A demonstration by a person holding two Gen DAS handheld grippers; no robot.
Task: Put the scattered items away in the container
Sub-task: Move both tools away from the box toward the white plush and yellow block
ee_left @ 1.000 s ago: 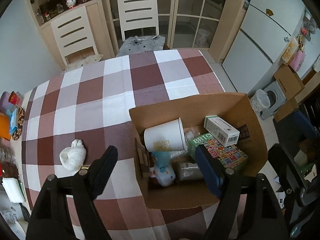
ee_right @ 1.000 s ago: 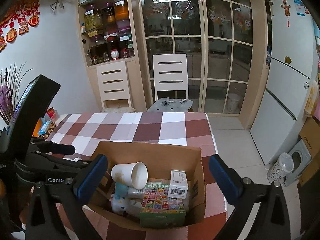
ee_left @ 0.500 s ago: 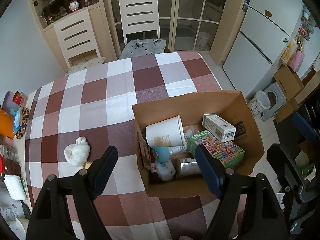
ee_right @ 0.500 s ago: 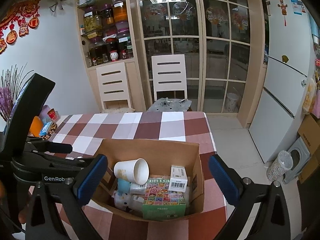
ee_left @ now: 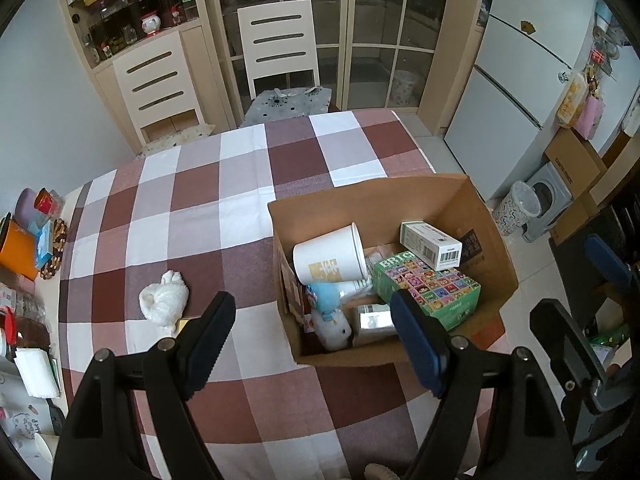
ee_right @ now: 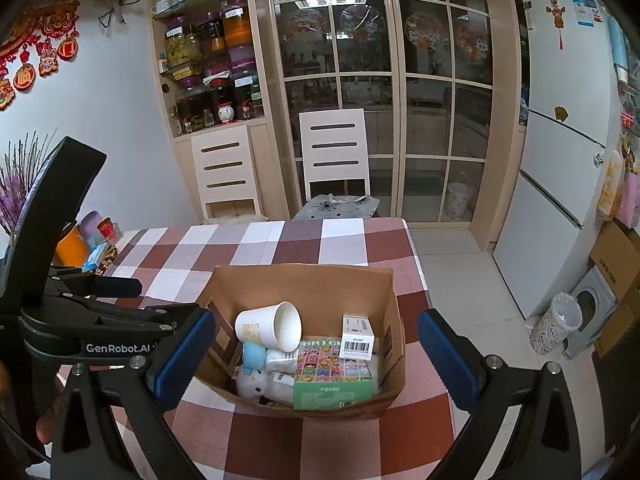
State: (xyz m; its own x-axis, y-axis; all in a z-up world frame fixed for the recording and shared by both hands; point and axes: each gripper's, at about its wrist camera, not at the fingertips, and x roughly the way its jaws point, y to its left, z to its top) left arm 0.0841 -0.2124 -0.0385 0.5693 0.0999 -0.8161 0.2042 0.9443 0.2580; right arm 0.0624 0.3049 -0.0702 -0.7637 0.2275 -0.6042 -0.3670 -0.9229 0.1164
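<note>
Left wrist view: one cardboard box (ee_left: 484, 216), one white toy (ee_left: 163, 299), both hand-held grippers (ee_left: 312, 332) (ee_right: 316, 354) apart.

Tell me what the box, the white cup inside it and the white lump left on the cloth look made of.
Box: brown cardboard, matte, folded flaps. Cup: likely paper, matte white with a printed logo and rolled rim. White lump: soft fuzzy fabric, probably plush or a rolled cloth.

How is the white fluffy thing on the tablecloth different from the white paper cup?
The white fluffy thing lies out on the checked tablecloth; the paper cup is inside the cardboard box. The fluffy thing looks soft and lumpy; the cup is smooth, stiff, tipped on its side and bears a yellow print. Both are white.
</note>
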